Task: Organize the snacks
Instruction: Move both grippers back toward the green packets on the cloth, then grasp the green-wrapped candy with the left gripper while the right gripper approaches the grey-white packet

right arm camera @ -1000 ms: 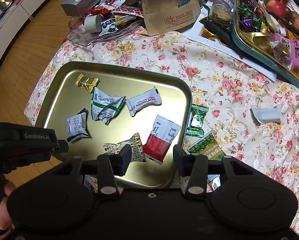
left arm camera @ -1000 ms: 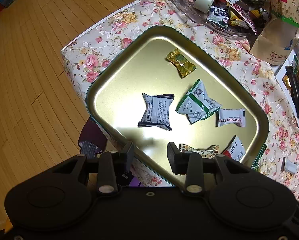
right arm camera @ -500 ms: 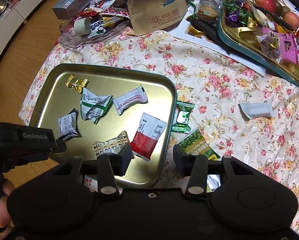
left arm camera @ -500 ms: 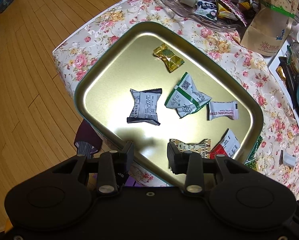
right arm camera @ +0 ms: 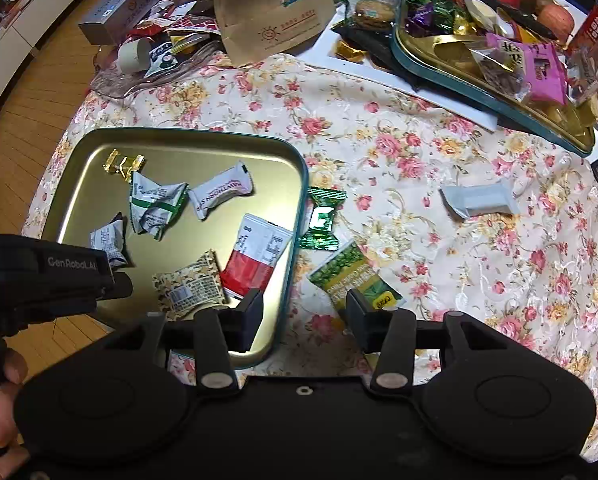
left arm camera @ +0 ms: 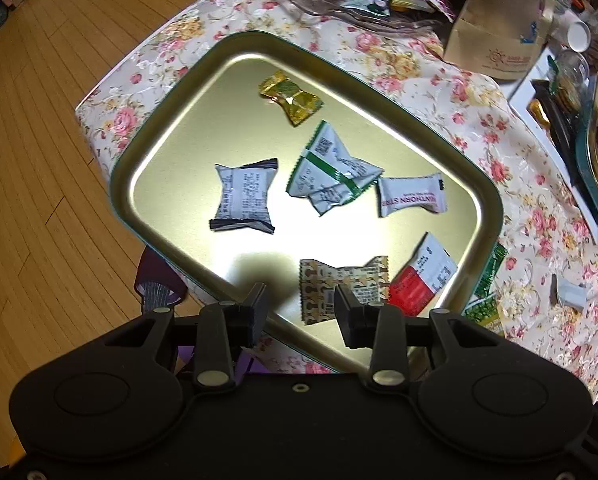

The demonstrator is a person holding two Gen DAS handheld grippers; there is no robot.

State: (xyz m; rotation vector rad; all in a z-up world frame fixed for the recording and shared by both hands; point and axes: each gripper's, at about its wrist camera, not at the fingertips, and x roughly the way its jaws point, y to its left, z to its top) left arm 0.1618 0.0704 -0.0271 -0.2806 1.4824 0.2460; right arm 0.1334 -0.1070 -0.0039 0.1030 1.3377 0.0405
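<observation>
Both tongs [left arm camera: 298,308] [right arm camera: 303,316] risen, apparently empty

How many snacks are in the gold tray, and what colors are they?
In the gold tray:
Gold: 1
Green-striped white: 1
White with red writing: 1
Black-edged white: 1
Red and white: 1
Brown patterned: 1
Total: 6

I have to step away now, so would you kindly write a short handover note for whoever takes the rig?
Left gripper: open, empty, above the tray's near rim.
Right gripper: open, empty, above the tablecloth just right of the tray.
Done: six wrapped snacks lie in the gold tray.
Left: the green candy, the green pea packet and the grey packet lie on the tablecloth outside the tray.
</observation>
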